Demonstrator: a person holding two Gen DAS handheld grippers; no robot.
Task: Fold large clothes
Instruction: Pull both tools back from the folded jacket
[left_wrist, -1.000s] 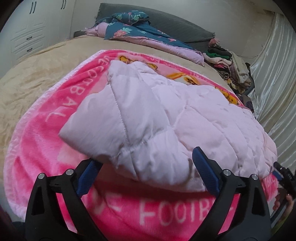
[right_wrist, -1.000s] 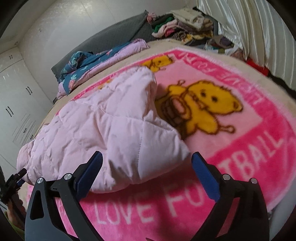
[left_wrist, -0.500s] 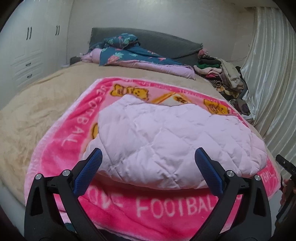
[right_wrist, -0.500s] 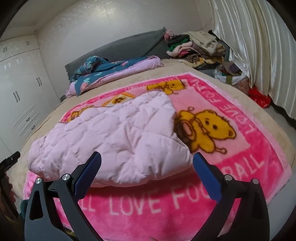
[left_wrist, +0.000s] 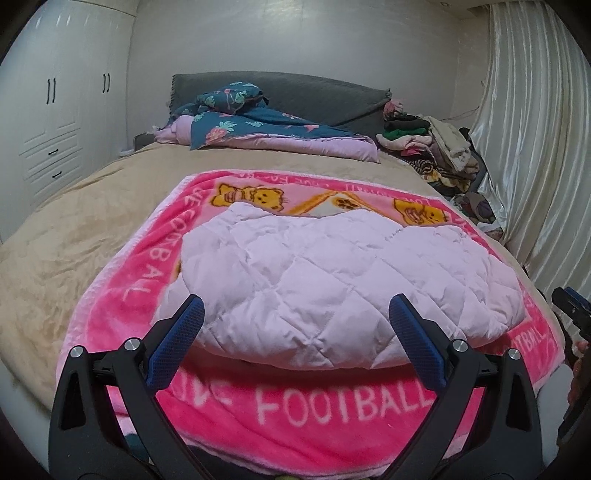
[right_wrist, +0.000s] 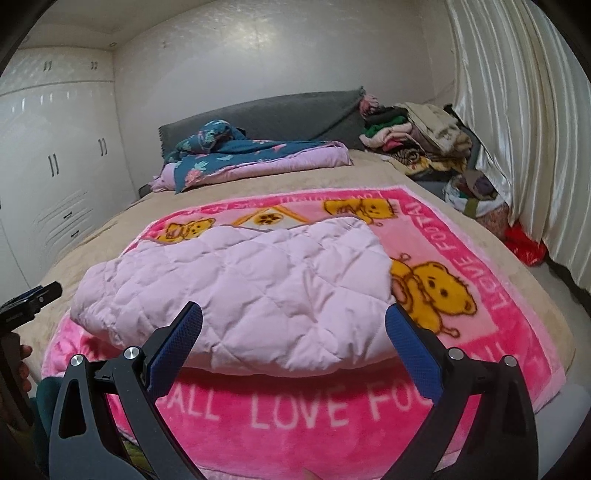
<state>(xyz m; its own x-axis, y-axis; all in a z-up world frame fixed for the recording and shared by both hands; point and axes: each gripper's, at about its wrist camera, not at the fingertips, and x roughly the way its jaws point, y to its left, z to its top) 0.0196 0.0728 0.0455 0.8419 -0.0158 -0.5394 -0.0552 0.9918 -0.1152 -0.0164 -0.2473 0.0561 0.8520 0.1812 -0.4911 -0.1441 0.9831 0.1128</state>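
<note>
Left wrist view shows the pink quilted jacket (left_wrist: 332, 284) folded on the pink blanket (left_wrist: 332, 410) at the bed's near end, puffy, light, best pinched at corners, both left tongs (left_wrist: 295, 314) and right tongs (right_wrist: 293, 314) wide, empty.

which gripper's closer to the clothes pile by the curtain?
Right. The right gripper sits at the bed's curtain side, same side as the clothes pile; the left gripper is farther over, toward the wardrobe side.
</note>
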